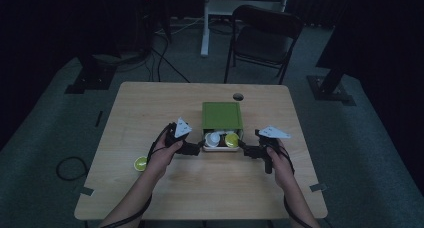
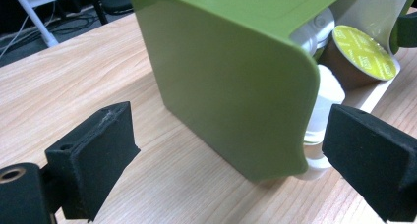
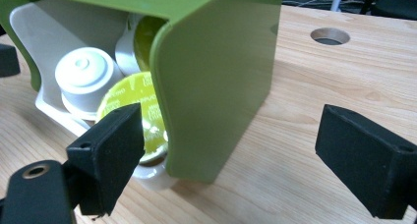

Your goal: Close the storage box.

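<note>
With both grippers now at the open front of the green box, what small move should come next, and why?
Probably close both grippers on the green box's front corners. Each stands open there with one jaw outside a side wall and the other at the opening: the left gripper astride the near corner, the right gripper likewise. The capsules lie loose inside, so a firm two-sided hold seems wise before lifting or tipping.

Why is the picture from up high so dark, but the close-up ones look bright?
The high view is dim all over, the room around the table nearly black. The left gripper view shows the green box brightly lit and sharp. The right gripper view has a soft glare on the box's side.
</note>
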A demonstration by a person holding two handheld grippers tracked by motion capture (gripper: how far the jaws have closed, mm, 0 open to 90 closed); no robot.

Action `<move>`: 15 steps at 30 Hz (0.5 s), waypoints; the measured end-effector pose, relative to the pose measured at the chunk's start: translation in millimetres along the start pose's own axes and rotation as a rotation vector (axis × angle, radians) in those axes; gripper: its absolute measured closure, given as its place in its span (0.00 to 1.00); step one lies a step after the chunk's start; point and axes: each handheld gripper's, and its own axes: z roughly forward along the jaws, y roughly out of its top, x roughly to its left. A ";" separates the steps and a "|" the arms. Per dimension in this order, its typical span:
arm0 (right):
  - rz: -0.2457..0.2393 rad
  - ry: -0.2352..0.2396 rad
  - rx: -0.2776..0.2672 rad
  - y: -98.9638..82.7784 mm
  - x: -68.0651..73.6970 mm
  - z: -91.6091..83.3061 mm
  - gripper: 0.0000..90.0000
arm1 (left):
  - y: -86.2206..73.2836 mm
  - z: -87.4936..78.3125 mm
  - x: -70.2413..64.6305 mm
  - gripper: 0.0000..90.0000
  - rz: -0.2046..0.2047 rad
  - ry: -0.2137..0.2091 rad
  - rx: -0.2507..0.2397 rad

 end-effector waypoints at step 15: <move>0.027 -0.054 0.005 -12.6 -10.6 -19.4 0.12 | -18.2 -13.3 6.8 0.07 -0.056 0.034 0.021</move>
